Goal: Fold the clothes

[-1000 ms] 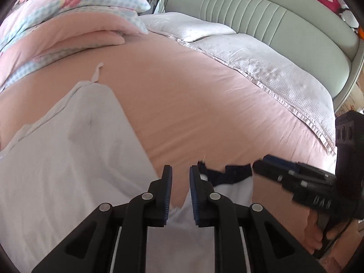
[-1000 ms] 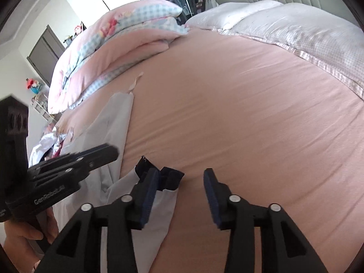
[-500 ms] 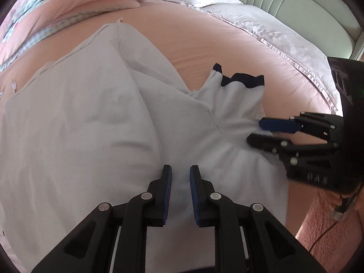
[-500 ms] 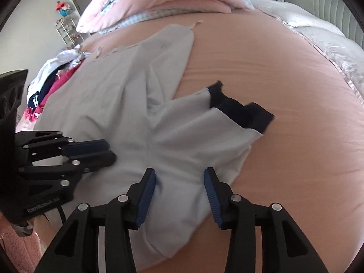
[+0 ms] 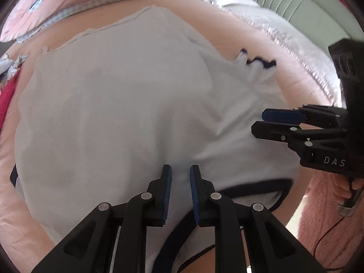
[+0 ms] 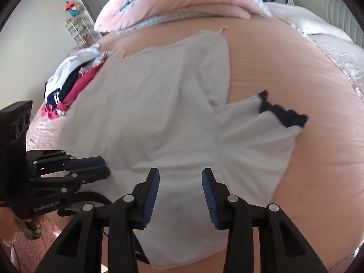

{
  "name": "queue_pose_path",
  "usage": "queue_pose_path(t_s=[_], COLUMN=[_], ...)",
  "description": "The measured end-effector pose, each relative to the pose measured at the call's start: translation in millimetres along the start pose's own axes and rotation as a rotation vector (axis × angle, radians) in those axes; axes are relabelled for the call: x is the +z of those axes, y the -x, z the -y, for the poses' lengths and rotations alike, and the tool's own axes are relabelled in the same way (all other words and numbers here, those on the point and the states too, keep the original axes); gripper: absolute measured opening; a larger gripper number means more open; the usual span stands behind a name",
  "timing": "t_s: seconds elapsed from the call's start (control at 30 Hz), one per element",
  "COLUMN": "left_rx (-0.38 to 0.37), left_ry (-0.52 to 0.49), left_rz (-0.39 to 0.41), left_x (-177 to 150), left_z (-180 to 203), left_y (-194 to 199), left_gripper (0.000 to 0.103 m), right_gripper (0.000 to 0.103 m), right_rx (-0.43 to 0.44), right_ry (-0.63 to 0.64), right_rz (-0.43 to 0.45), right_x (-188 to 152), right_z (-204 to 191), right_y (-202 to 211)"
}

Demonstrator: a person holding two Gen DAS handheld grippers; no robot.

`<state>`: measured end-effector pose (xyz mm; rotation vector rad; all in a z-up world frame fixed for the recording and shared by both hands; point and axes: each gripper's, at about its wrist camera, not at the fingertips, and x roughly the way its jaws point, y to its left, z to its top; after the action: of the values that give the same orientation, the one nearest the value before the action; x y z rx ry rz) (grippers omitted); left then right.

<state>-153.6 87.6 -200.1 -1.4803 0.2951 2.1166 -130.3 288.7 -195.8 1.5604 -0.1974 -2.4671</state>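
White cotton-like fabric is seen spread over most of the pink bed sheet (image 6: 284,52): a pale T-shirt (image 6: 159,104) with dark navy trim, laid flat with some wrinkles. One short sleeve with a navy cuff (image 6: 282,113) is extended to the right of the shirt body, onto bare sheet. A navy-edged neckline (image 5: 257,187) is located at the near edge of the shirt, closest to both grippers.

Left gripper (image 5: 180,187) is held above the near edge of the shirt, by the neckline; its blue pads are set nearly together with a narrow gap, and whether fabric is pinched there cannot be told. Right gripper (image 6: 180,195) is held above the shirt's shoulder area, near the sleeve; its jaws are parted about halfway, with nothing gripped between them and cloth visible below.

Beyond the shirt's far hem, a folded pink and checked quilt (image 6: 182,2) is stacked. Left of the shirt, a heap of red, navy and white clothes (image 6: 72,79) is noted. A grey-green padded headboard (image 5: 284,2) is visible past the sleeve.
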Motion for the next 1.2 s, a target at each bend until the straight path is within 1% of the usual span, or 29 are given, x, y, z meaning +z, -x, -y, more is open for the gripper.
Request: queue_pose_path(t_s=[0.03,0.1,0.17,0.23,0.3,0.37,0.43,0.47,0.53,0.57,0.6,0.63,0.67,0.7,0.73,0.77,0.83,0.87,0.9,0.97,1.0,1.1,1.17,1.2], left_rx=[-0.003,-0.035,-0.065,-0.069,-0.079,-0.091,-0.114,-0.136,-0.181,-0.202,-0.211,-0.218,-0.215,-0.212,-0.207,-0.203,-0.189,-0.179,-0.171,-0.16,-0.185,-0.307,-0.378,-0.365], left_ry=[0.007,0.058,0.091,0.082,0.09,0.086,0.075,0.063,0.022,0.001,-0.028,-0.057,-0.083,-0.108,-0.119,-0.117,-0.114,-0.116,-0.118,-0.131,-0.131,-0.118,-0.094,-0.071], left_rz=[0.004,-0.025,-0.059,-0.055,-0.036,0.005,0.05,0.062,0.067,0.067,0.052,0.037,0.025,0.015,0.022,0.032,0.053,0.053,0.053,0.047,0.034,-0.032,-0.058,-0.033], left_x=[-7,-24,-44,-59,-63,-58,-51,-46,-37,-32,-28,-25,-24,-24,-23,-23,-20,-18,-17,-18,-19,-29,-35,-36], left_z=[-1,-10,-19,-23,-27,-21,-12,-4,16,27,40,53,63,73,80,83,90,93,96,99,100,93,83,76], left_y=[5,14,22,32,42,47,50,50,42,38,31,23,17,12,9,7,3,-1,-4,-5,-5,-2,4,8], left_gripper=[0.015,0.015,0.015,0.015,0.015,0.015,0.015,0.015,0.015,0.015,0.015,0.015,0.015,0.015,0.015,0.015,0.015,0.015,0.015,0.015,0.015,0.015,0.015,0.015], right_gripper=[0.039,0.039,0.039,0.039,0.039,0.04,0.04,0.04,0.04,0.04,0.04,0.04,0.04,0.04,0.04,0.04,0.04,0.04,0.04,0.04,0.04,0.041,0.043,0.043], right_rx=[-0.026,-0.083,-0.124,-0.133,-0.113,-0.099,-0.084,-0.071,-0.059,-0.07,-0.088,-0.084,-0.05,-0.011,0.012,-0.004,-0.068,-0.094,-0.107,-0.087,-0.081,-0.111,-0.126,-0.126], right_ry=[0.007,0.057,0.071,0.053,0.01,-0.036,-0.043,-0.028,0.006,0.006,-0.015,-0.051,-0.094,-0.139,-0.172,-0.171,-0.118,-0.091,-0.069,-0.036,-0.021,0.027,0.071,0.082], right_rz=[-0.042,-0.029,-0.06,-0.077,-0.061,-0.023,0.028,0.035,0.028,0.007,-0.035,-0.067,-0.059,-0.034,-0.013,0.0,0.02,0.015,0.009,-0.007,-0.019,-0.066,-0.072,-0.081], right_x=[-6,-22,-39,-52,-56,-55,-51,-48,-44,-45,-48,-51,-55,-56,-57,-57,-58,-58,-58,-62,-64,-74,-79,-80], right_z=[-5,-12,-10,-2,6,10,7,1,-8,-9,-4,4,13,21,27,30,32,31,31,30,29,19,16,15], right_y=[-10,-8,1,11,24,36,44,44,37,29,21,16,21,28,36,42,49,49,48,44,41,30,30,31])
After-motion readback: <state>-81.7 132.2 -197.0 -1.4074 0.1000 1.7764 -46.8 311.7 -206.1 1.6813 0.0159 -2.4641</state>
